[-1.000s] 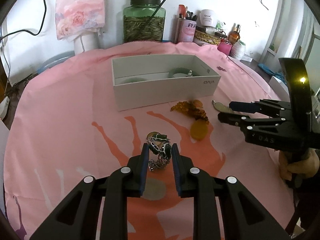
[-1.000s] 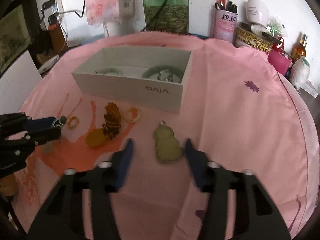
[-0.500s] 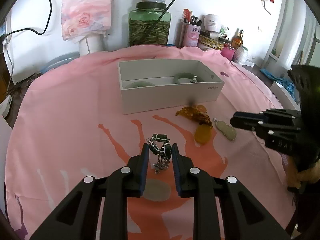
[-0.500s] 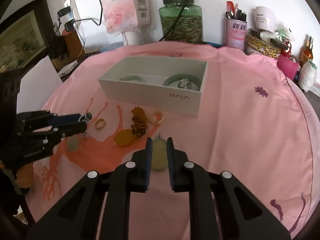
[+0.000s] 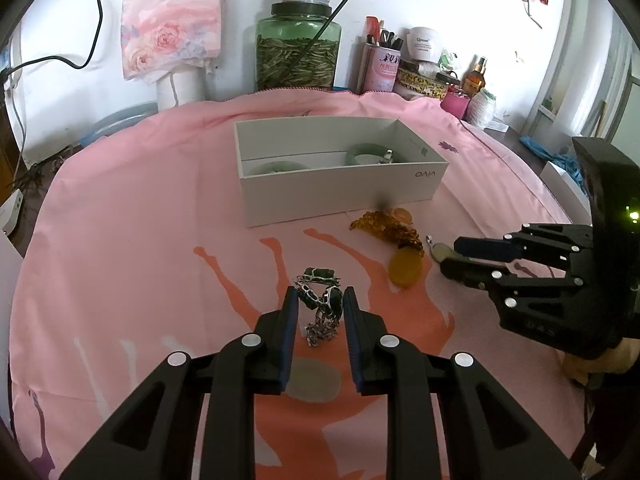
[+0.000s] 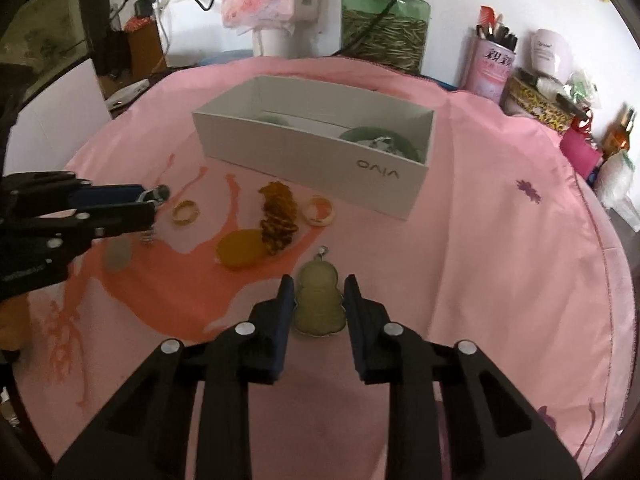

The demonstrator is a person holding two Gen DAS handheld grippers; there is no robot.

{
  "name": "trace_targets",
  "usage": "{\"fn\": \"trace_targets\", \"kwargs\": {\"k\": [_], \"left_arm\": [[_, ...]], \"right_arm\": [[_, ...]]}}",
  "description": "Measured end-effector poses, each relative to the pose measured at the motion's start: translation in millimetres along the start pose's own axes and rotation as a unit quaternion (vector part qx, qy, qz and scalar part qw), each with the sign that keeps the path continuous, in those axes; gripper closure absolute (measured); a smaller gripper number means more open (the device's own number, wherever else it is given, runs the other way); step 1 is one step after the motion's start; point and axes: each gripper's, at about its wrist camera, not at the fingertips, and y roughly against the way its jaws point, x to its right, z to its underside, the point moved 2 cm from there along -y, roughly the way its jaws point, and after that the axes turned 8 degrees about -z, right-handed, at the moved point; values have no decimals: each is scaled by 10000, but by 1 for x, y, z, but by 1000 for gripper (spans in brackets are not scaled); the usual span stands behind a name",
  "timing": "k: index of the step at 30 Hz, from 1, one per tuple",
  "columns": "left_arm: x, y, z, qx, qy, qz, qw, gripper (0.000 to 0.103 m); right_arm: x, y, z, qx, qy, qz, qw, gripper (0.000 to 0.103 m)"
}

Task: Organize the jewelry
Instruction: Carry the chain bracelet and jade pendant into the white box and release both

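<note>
My left gripper (image 5: 319, 300) is shut on a silver and dark-green bracelet (image 5: 322, 304), which hangs just above the pink cloth. In the right wrist view the left gripper (image 6: 154, 202) is at the left edge. The jaws of my right gripper (image 6: 318, 290) are opening slightly. Between them a pale green gourd pendant (image 6: 320, 304) lies on the cloth, and the pads rest against its two sides. The left wrist view shows the right gripper (image 5: 450, 257) over the gourd pendant (image 5: 439, 250). Behind stands the open white box (image 6: 304, 148), with a jade bangle (image 6: 400, 140) inside.
On the cloth lie an amber bead bracelet (image 6: 278, 216), a yellow oval pendant (image 6: 240, 248), a gold ring (image 6: 186, 212), an orange-white ring (image 6: 319, 210) and a pale oval stone (image 5: 314, 380). A green jar (image 5: 298, 54), a pen cup (image 5: 380, 68) and bottles line the back.
The right gripper went from wide open to narrow around the gourd pendant, then spread a little and moved forward. The left gripper kept still with the bracelet.
</note>
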Motion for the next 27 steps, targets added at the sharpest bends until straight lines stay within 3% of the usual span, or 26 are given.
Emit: {"fn": "trace_targets", "kwargs": {"k": [16,27], "left_arm": [[-4,15,-9,392,73,-168,9991,80],[-11,11,-89,632,221,-350,9971,86]], "right_arm": [[4,44,-13,719,-286,-389,9962,78],[29,46,-79,941,-685,-487,9920,78]]}}
